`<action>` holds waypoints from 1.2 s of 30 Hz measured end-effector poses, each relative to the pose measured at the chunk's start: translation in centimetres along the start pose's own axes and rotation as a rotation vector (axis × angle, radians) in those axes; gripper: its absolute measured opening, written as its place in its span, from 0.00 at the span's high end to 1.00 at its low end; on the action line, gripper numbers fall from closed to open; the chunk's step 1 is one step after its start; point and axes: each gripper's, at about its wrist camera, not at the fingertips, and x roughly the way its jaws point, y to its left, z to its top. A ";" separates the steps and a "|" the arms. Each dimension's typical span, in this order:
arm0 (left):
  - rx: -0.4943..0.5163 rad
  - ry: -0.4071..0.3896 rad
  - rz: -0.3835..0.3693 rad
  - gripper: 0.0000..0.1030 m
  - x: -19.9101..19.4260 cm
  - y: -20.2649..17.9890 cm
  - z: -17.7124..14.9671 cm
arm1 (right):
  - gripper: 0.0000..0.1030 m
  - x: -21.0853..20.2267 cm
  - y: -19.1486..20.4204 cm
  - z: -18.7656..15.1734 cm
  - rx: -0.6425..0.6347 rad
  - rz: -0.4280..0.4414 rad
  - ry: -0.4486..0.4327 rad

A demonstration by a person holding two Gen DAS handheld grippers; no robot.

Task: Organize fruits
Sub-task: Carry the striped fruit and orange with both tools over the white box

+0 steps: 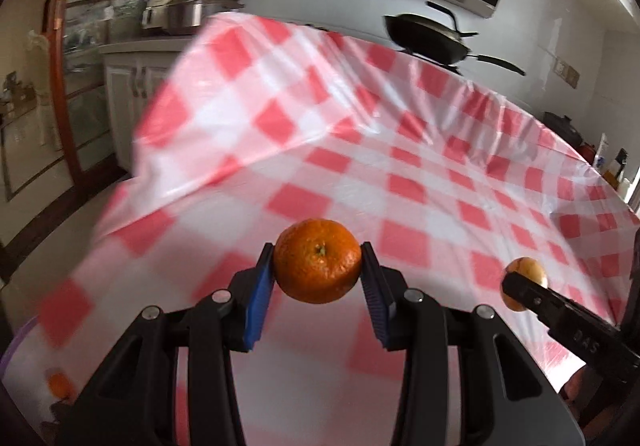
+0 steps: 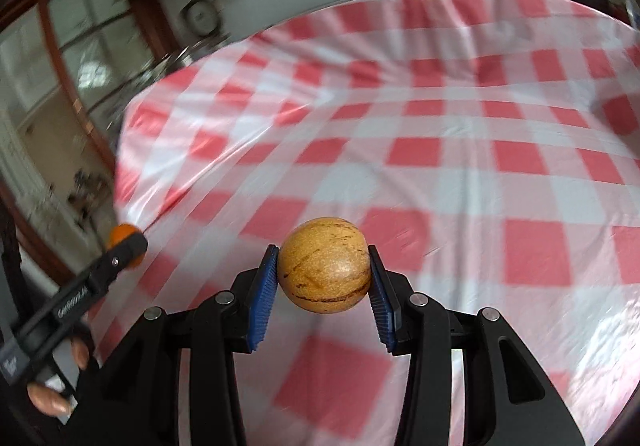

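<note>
Two fruits held over the checked cloth [image 1: 420, 181]: my left gripper [image 1: 318, 266] clamps an orange [image 1: 318, 261], my right gripper [image 2: 323, 270] a tan fruit [image 2: 323, 265]; pan [image 1: 428, 35] at one o'clock

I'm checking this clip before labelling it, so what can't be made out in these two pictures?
- Where the tangerine and the striped yellow fruit should go: no container in either view.
- Second orange fruit, left wrist view: blurred, small, near the edge.
- Tablecloth: motion-blurred.
</note>
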 end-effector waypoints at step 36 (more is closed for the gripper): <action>-0.311 0.174 0.407 0.59 -7.0 26.9 -12.3 | 0.58 2.2 28.1 -17.7 -0.876 0.438 0.326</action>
